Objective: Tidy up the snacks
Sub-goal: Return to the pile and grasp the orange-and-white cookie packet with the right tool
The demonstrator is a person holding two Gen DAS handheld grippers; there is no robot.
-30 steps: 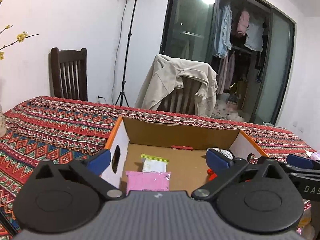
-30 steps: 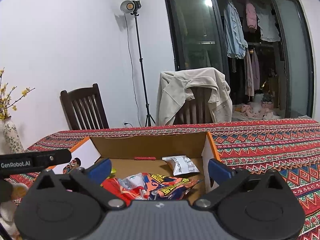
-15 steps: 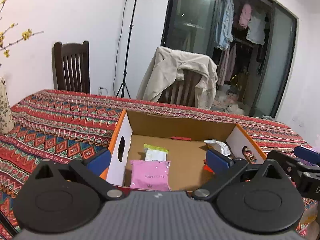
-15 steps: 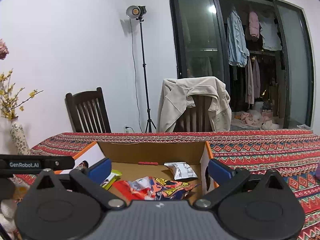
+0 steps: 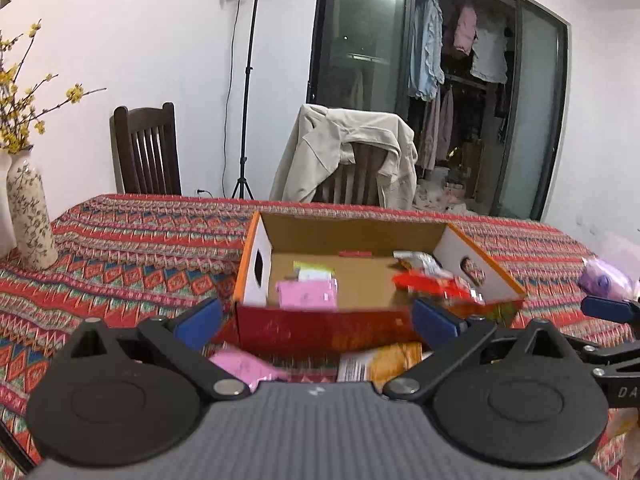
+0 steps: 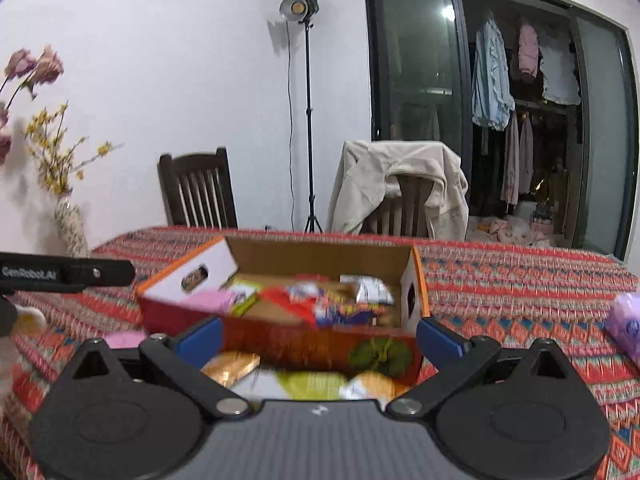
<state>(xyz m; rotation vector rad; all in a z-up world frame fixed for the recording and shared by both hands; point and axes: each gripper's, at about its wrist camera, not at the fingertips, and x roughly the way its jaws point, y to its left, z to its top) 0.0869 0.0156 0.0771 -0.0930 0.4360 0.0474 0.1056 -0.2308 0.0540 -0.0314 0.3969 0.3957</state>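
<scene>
Cardboard box [image 5: 360, 240], open-topped, orange-edged, red front wall; stands on patterned tablecloth [image 5: 120, 248].

Contents: pink packet [image 5: 307, 294] at left, pale green-topped packet [image 5: 314, 270] behind it, red wrapper [image 5: 432, 284] and silver packet [image 5: 416, 258] at right.

Outside, just before the front wall, near the fingers: pink packet on the cloth [image 5: 240, 362] and orange-and-white packet [image 5: 380, 362]; right view adds gold-brown packet [image 6: 232, 364] and green-and-white packet [image 6: 312, 384]. Purple pouch [image 6: 626, 320] lies well apart, far right.

Left gripper [image 5: 318, 318]: fingers spread wide, empty. Right gripper [image 6: 320, 336]: fingers spread wide, empty.

Step judged: picking up a loose packet. Advice: lower over one packet only, centre it between the pads, avoid the box wall, close on its flat middle.
</scene>
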